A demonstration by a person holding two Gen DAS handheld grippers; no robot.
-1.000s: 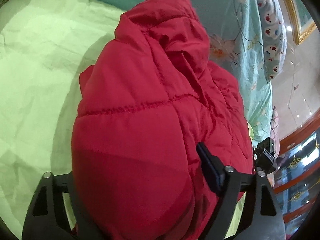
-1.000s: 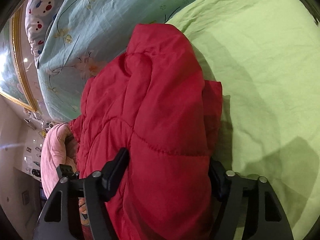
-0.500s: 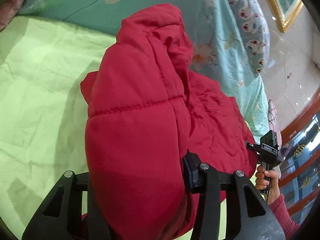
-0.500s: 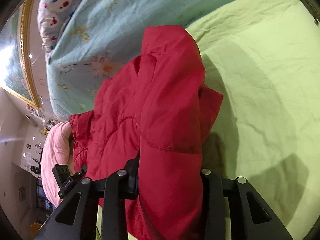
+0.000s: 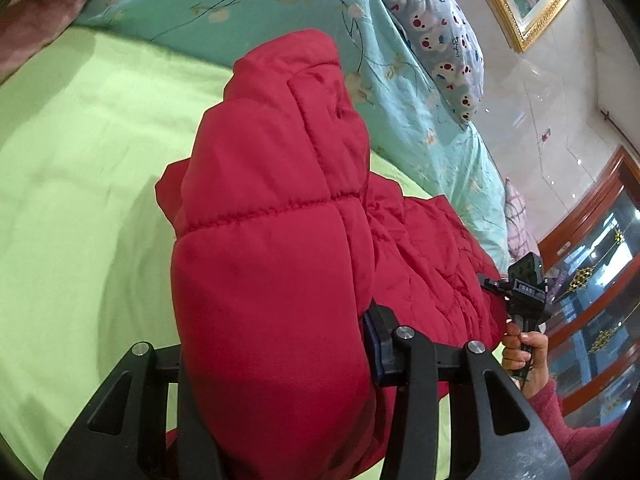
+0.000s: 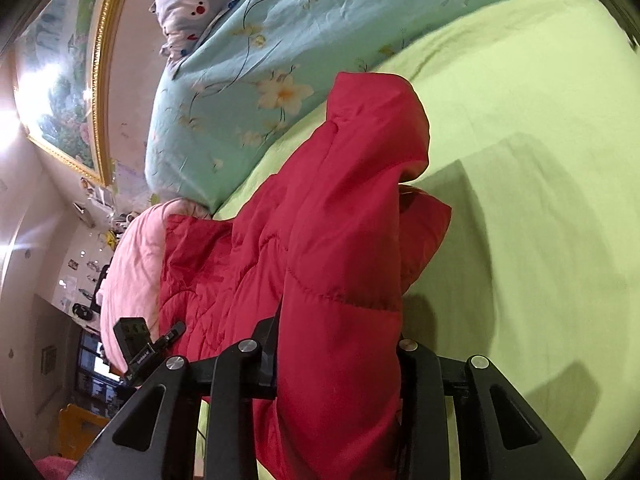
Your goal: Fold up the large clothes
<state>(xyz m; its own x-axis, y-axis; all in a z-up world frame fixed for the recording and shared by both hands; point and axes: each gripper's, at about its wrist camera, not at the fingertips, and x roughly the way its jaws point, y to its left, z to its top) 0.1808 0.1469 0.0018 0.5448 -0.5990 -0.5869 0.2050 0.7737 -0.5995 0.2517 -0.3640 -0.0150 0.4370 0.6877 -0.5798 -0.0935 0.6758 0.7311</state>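
A red quilted jacket (image 5: 276, 264) is held up off the bed, bunched into thick padded folds, with its lower part trailing down onto the green sheet (image 5: 80, 184). Stitched seams run across the panels, and one folded end stands up toward the head of the bed.

The left hand-held gripper (image 5: 280, 356) is clamped on a thick fold of the jacket; the padding bulges between its two black fingers and hides most of the left one, while the right finger (image 5: 378, 344) presses into the cloth with its blue-edged pad. The right hand-held gripper (image 6: 338, 364) is likewise closed on another fold of the same jacket, the fabric filling the whole gap between its fingers and hanging down past them.

In the left wrist view, the person's hand (image 5: 524, 356) in a red sleeve grips the handle of the other tool just past the jacket's edge. In the right wrist view the other tool's body (image 6: 138, 346) shows at the lower left, beside the jacket.

Beyond the jacket, a turquoise flowered quilt (image 5: 280, 8) lies along the head of the bed, touching the green sheet. A pillow with a cartoon print (image 5: 436, 48) rests on top of it. A pink blanket (image 6: 132, 264) sits at the bed's edge next to the jacket. A gold-framed picture (image 6: 72, 80) hangs on the wall, and a wooden cabinet with glass doors (image 5: 596, 264) stands beside the bed.
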